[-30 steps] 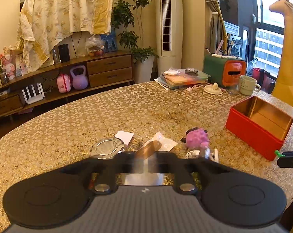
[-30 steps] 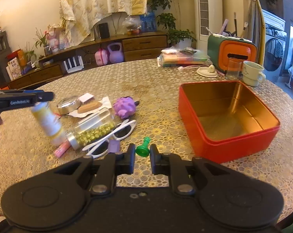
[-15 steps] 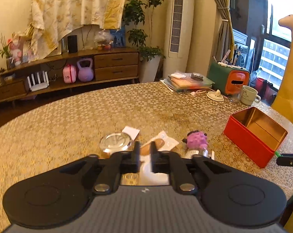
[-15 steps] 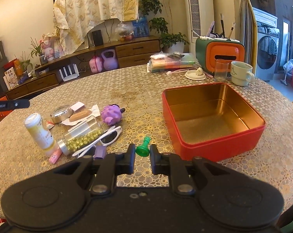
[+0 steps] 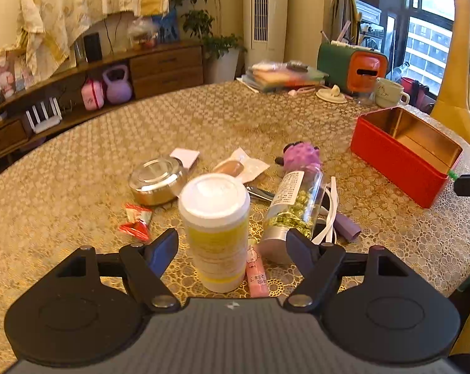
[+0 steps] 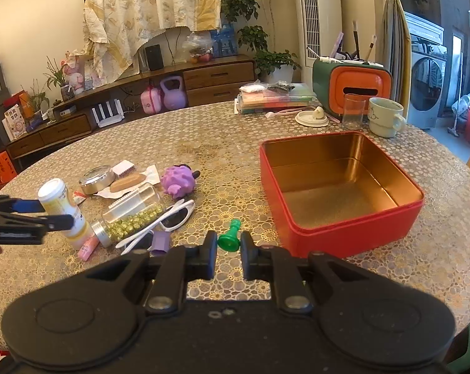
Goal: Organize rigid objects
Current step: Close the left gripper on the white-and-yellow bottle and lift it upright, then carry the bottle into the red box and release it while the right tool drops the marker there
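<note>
White-capped bottle stands upright between fingers of left hand-held gripper, spread wide, not touching. Right hand-held gripper narrow, empty, green pawn just ahead.

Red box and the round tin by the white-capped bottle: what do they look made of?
Red box: likely tinplate, glossy red outside, gold inside with mirror-like reflections. Round tin: brushed silvery metal, with soft highlights on its lid. White-capped bottle: apparently matte plastic.

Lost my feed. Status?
Left gripper open around upright white-capped bottle. Right gripper open behind green piece. Red tin empty. Pink tube beside bottle.
</note>
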The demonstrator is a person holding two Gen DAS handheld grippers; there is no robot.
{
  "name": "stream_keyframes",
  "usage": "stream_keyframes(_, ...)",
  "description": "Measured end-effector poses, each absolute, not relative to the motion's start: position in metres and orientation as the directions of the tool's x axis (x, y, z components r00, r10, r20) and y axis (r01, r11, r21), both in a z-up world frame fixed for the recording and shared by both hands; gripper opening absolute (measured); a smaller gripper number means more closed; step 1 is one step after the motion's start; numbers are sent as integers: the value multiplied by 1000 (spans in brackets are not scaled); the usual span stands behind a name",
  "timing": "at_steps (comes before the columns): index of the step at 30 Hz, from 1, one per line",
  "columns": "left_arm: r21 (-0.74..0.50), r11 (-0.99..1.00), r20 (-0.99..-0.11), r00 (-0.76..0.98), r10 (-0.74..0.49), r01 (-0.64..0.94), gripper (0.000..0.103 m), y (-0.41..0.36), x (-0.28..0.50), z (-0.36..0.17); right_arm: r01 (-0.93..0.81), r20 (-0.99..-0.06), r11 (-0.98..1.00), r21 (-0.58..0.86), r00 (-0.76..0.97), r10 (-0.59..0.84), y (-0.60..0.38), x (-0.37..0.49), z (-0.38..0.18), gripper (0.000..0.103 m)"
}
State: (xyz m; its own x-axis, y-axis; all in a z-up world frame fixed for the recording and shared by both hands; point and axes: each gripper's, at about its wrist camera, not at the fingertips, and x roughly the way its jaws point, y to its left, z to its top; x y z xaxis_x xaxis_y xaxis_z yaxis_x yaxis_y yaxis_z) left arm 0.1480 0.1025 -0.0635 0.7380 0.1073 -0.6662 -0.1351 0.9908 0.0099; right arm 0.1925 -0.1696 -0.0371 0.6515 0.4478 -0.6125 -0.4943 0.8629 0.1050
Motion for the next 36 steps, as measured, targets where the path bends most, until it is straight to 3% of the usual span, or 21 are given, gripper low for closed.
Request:
stream_keyframes(3, 38, 990, -662, 739, 125, -133, 67, 99, 149, -68, -493, -615, 864, 97, 653, 442, -171, 193, -36, 15)
stream_keyframes(5, 40, 990, -658, 742, 129, -137, 57, 101, 149, -68, -492, -615, 866, 94, 655, 439, -171, 194, -35, 15)
stream_keyframes(6, 38, 989, -656, 743, 133, -144, 45, 103, 149, -68, -491, -614, 866, 94, 656, 439, -171, 195, -35, 15)
stream_keyframes(13, 26, 987, -654, 744, 137, -159, 44, 111, 144, -60, -491, -609, 866, 93, 661, 440, -174, 197, -31, 15)
stream_keyframes(19, -29, 991, -600, 795, 89, -132, 44, 109, 139, -9, -469, -597, 877, 107, 675, 434, -187, 209, -25, 15)
stream_keyframes(28, -140, 986, -577, 801, -158, 94, 44, 35, 205, 33, -394, -598, 914, 95, 712, 369, -212, 245, -26, 15)
stream_keyframes(36, -169, 961, -622, 733, -275, 217, 44, -44, 285, 11, -358, -641, 931, 73, 698, 319, -233, 285, -45, 15)
